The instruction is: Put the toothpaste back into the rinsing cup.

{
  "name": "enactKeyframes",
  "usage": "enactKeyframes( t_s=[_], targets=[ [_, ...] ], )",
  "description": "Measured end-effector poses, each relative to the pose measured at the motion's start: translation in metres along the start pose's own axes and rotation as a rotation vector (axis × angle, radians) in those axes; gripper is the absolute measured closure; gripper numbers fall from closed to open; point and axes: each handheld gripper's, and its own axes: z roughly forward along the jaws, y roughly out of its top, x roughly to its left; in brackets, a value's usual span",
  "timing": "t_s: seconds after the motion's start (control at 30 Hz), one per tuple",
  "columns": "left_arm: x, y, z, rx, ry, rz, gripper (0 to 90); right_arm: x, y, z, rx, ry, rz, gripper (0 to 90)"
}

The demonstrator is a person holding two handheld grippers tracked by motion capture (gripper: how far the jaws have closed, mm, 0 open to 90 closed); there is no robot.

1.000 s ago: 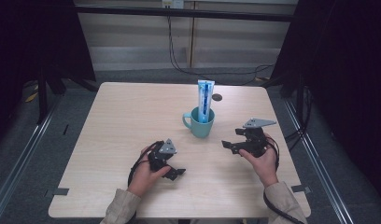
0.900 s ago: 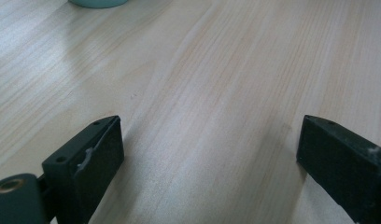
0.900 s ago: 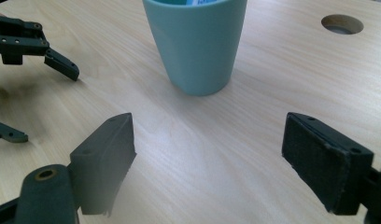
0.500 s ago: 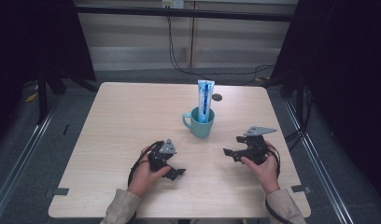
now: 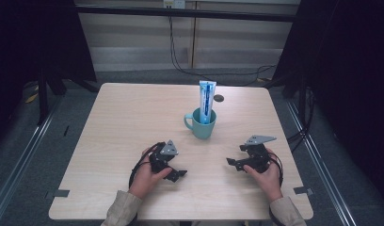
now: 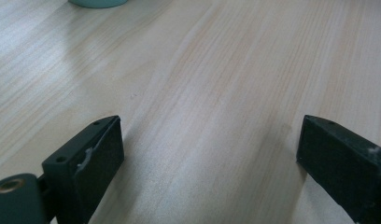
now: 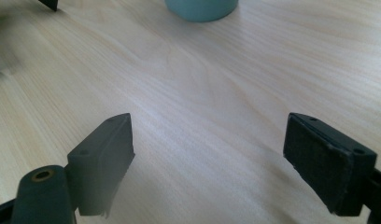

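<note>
A teal mug [image 5: 201,125] stands right of the table's middle, with a blue and white toothpaste tube [image 5: 207,100] upright in it. My left gripper [image 5: 177,174] rests low on the wood near the front, left of the mug, open and empty. My right gripper [image 5: 235,157] sits to the mug's front right, also open with nothing held. In the left gripper view the jaws of my left gripper [image 6: 209,149] stand wide apart over bare wood, with the mug's base [image 6: 97,2] at the top edge. Wide too is my right gripper [image 7: 207,149], facing the mug's base [image 7: 201,9].
A small dark round object [image 5: 219,98] lies on the light wooden table [image 5: 124,117] just behind the mug. One jaw tip of the other gripper [image 7: 51,3] shows at the top left of the right gripper view. Dark curtains and cables lie beyond the table's far edge.
My right gripper has drawn back toward the person and sunk closer to the tabletop. The left gripper, mug and tube have stayed put.
</note>
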Motion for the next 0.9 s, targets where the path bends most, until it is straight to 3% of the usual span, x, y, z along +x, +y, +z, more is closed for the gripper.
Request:
enactKeyframes(
  t_s=[0.53, 0.9],
  targets=[
    [0.000, 0.000, 0.000, 0.000, 0.000, 0.000, 7.1, 0.005, -0.011, 0.005, 0.055, -0.028, -0.087, 14.1],
    [0.000, 0.000, 0.000, -0.004, 0.000, -0.005, 7.1, 0.003, -0.016, 0.004, 0.033, -0.021, -0.071, 13.4]
  ],
)
